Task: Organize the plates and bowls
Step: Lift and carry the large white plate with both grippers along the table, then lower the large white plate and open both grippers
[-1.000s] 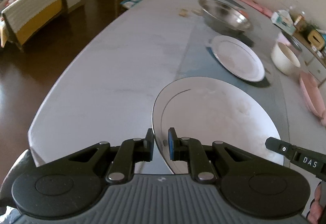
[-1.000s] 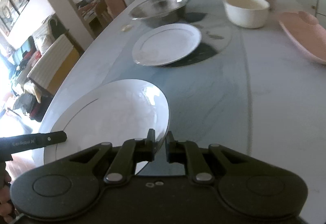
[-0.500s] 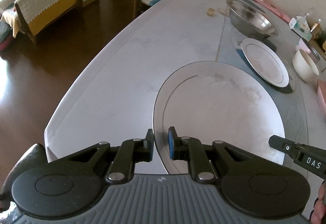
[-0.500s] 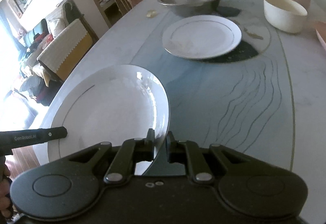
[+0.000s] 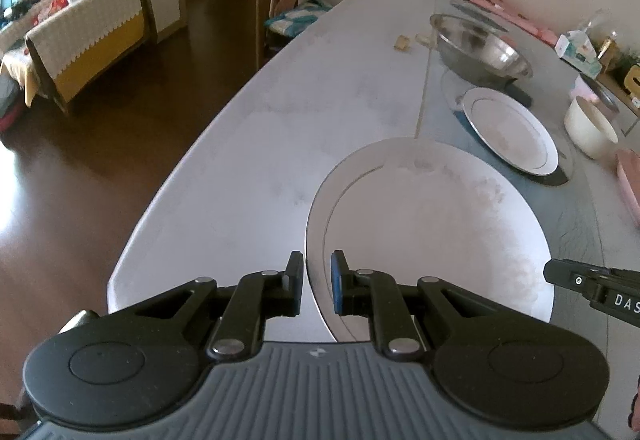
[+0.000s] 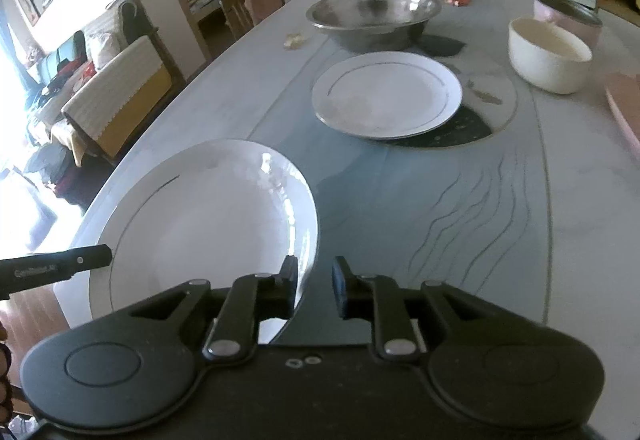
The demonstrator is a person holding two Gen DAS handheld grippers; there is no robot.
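A large white plate (image 5: pixel 432 224) with a thin silver ring is held above the table's near end. My left gripper (image 5: pixel 317 282) is shut on its left rim. My right gripper (image 6: pixel 316 288) is shut on its right rim (image 6: pixel 308 240); the plate fills the lower left of the right wrist view (image 6: pixel 208 228). A second white plate (image 6: pixel 386 94) lies flat further along the table, also seen in the left wrist view (image 5: pixel 508 130). Behind it stands a steel bowl (image 6: pixel 374 18), and to its right a cream bowl (image 6: pixel 550 54).
The long grey oval table (image 5: pixel 320 112) has its edge close on the left, with dark floor, a chair (image 5: pixel 280 0) and a sofa (image 5: pixel 84 36) beyond. A pink dish (image 6: pixel 626 104), a pink-sided tin (image 6: pixel 568 16), a tissue box and a lamp base stand at the far right.
Both grippers have carried the large plate back toward the table's near end; the second plate and bowls now look further away. The grip is unchanged.
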